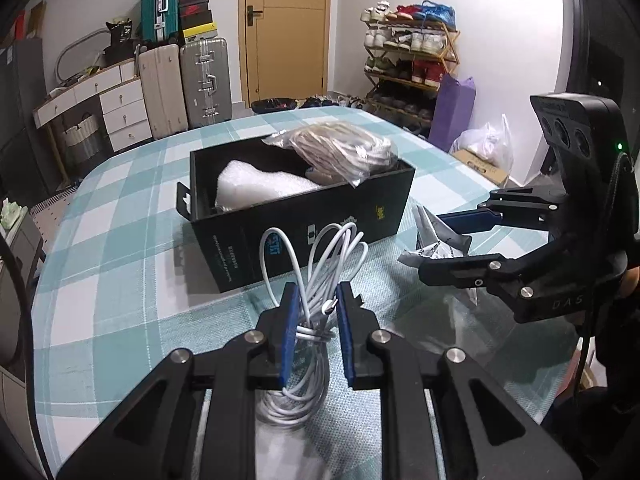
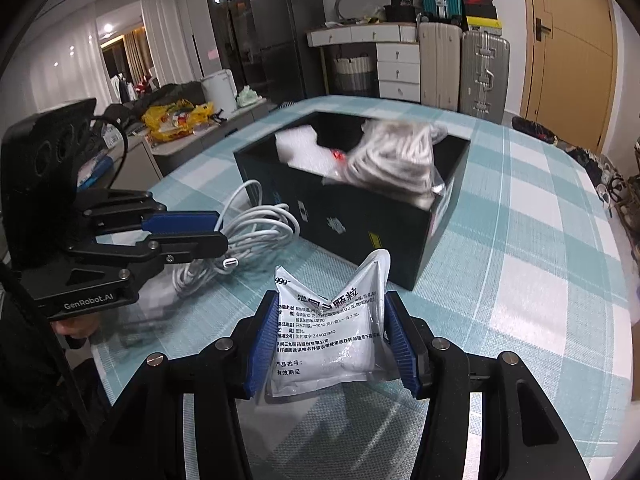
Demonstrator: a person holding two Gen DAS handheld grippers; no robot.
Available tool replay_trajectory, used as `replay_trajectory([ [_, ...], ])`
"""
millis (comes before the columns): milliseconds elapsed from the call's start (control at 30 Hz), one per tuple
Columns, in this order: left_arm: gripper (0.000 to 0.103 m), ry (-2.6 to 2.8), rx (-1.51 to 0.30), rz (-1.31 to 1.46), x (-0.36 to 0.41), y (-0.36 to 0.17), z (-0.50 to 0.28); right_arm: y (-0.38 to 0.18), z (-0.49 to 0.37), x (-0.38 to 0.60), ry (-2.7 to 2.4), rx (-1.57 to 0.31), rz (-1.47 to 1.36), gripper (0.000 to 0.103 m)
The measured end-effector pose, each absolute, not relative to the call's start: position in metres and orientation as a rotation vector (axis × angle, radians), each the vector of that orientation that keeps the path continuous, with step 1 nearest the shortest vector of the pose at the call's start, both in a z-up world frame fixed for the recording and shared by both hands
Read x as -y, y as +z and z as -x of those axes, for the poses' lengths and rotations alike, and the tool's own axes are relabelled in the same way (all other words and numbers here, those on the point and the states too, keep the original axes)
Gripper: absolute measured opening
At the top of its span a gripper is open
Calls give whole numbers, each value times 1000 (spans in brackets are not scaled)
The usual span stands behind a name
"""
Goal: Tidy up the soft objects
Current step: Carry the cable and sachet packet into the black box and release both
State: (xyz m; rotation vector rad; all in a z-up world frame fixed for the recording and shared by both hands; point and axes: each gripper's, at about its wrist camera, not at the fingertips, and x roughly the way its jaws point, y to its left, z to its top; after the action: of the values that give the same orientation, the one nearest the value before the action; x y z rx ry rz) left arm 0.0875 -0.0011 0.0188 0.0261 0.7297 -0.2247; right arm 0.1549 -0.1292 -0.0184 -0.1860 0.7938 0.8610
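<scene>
Left tool (image 1: pixel 316 300) clamped on white cable coil (image 1: pixel 308 280), loops standing up in front of black box (image 1: pixel 304 216); lower coil hidden between the tool's black arms. Right tool (image 2: pixel 330 320) gripping silver sachet (image 2: pixel 334 332), pinched at both sides, just in front of the box; lower edge cut off behind the pads. Bagged rope bundle (image 1: pixel 344 148) lodged in the box, spilling over its rim, blurred in the right wrist view. White bubble wrap (image 1: pixel 256 188) beside it inside the box, partly hidden by the wall. Box resting on checked worktop (image 1: pixel 120 240).
</scene>
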Motion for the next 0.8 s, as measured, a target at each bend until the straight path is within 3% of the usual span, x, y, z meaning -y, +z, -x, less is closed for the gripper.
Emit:
replay_trajectory([
  [800, 17, -168, -545, 69, -33, 83, -92, 53, -151, 129, 852, -532, 51, 53],
])
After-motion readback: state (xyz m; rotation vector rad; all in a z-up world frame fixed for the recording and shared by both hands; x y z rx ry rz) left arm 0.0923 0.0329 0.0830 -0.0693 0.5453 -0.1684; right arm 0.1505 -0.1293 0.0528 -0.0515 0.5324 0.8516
